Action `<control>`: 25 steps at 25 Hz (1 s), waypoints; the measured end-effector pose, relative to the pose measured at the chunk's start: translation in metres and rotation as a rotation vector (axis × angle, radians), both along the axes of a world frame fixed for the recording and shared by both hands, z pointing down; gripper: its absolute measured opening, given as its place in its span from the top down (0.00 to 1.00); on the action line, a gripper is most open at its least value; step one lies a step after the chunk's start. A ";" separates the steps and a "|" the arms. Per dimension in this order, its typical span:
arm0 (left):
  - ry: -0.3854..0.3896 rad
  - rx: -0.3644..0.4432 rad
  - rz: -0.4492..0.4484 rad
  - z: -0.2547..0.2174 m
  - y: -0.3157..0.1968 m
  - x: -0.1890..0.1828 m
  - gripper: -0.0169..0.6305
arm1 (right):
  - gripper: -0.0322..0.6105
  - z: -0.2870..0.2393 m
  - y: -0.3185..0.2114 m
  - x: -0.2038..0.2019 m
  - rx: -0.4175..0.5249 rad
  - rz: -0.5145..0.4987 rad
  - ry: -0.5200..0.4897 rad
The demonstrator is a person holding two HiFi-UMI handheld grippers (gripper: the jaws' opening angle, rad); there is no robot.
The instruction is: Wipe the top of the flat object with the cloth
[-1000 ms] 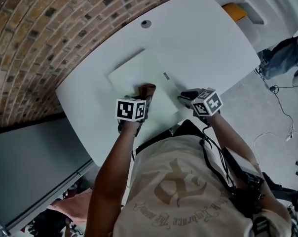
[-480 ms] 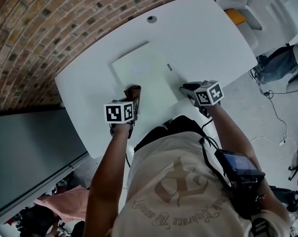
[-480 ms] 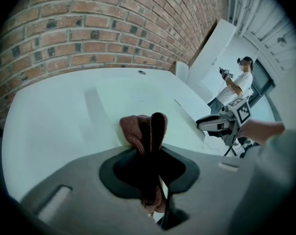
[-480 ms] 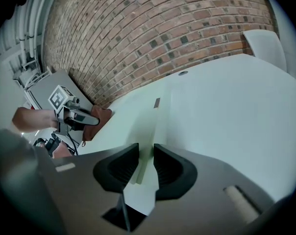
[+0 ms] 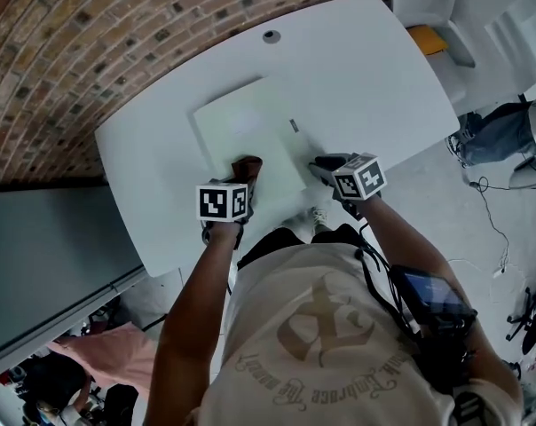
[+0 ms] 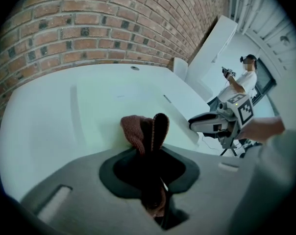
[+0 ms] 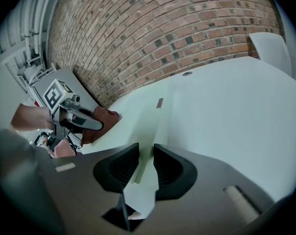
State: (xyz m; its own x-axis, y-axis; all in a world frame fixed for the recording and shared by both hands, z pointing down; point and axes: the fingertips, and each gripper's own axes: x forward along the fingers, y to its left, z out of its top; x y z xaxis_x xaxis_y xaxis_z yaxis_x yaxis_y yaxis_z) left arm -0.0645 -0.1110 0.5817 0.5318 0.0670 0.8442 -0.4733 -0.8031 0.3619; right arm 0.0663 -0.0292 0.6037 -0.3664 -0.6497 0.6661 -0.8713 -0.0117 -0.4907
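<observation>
A brick wall (image 5: 117, 25) curves behind the white table (image 5: 383, 69), and on this table lies the flat object (image 5: 246, 127), a pale green board. My left tongs (image 5: 242, 185) are closed on the cloth (image 6: 138, 129), a brown knitted piece that sticks out past the tips. The cloth lies on the top of the flat object, close to its near edge. My right tongs (image 7: 145, 155) are at the right edge of the flat object, near its corner. They are narrow, with this edge between them, and they seem to pinch it
</observation>
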 end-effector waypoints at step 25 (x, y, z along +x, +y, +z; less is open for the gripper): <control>0.065 -0.083 0.091 -0.001 0.069 0.143 0.86 | 0.78 0.000 0.005 0.002 0.054 -0.137 -0.060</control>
State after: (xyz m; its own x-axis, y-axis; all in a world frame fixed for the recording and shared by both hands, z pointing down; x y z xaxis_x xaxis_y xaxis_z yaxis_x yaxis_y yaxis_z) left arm 0.0780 -0.0418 0.5811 0.5739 0.1854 0.7977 -0.3732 -0.8078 0.4562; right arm 0.0684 -0.0241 0.6037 -0.4918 -0.6255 0.6057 -0.8322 0.1332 -0.5382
